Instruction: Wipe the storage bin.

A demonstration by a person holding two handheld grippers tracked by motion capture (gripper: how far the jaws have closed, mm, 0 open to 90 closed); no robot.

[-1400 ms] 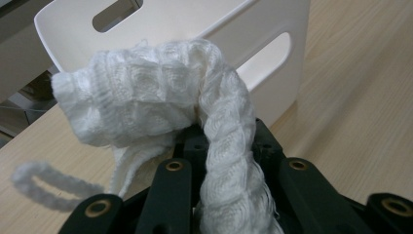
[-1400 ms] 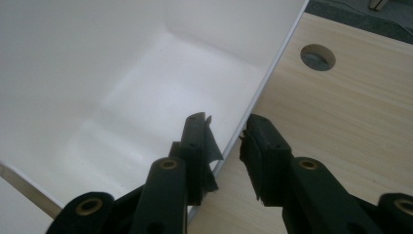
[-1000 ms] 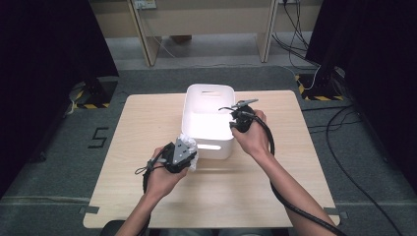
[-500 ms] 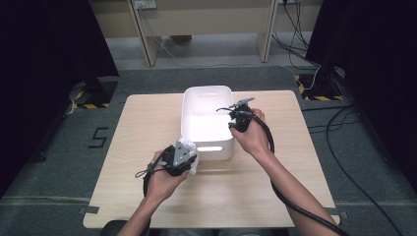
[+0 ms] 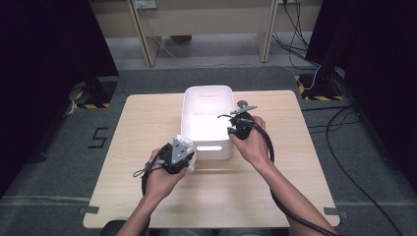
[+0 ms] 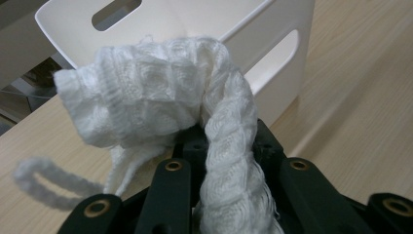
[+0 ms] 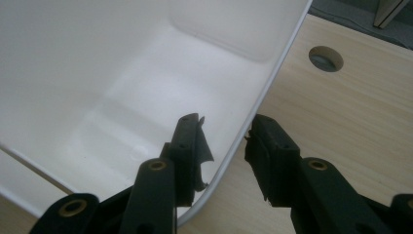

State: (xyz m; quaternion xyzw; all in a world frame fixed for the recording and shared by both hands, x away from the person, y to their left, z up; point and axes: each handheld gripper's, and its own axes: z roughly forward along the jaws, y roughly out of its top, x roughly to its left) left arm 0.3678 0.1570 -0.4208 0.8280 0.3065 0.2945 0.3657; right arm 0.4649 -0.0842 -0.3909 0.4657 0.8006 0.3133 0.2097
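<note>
Left gripper clenched on a white knitted cloth at the white bin's seven o'clock corner, seemingly poised to drop it in; right gripper, just opening, astride the four o'clock rim, apparently steadying, pads clear.

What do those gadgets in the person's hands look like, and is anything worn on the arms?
Each is a black two-jaw tool. The left gripper carries a grey three-cornered plate on top; the right gripper has one too. A black cable trails from each. Close up, the jaws are black bars with brass-coloured rivets. The forearms are bare, no sleeves.
</note>
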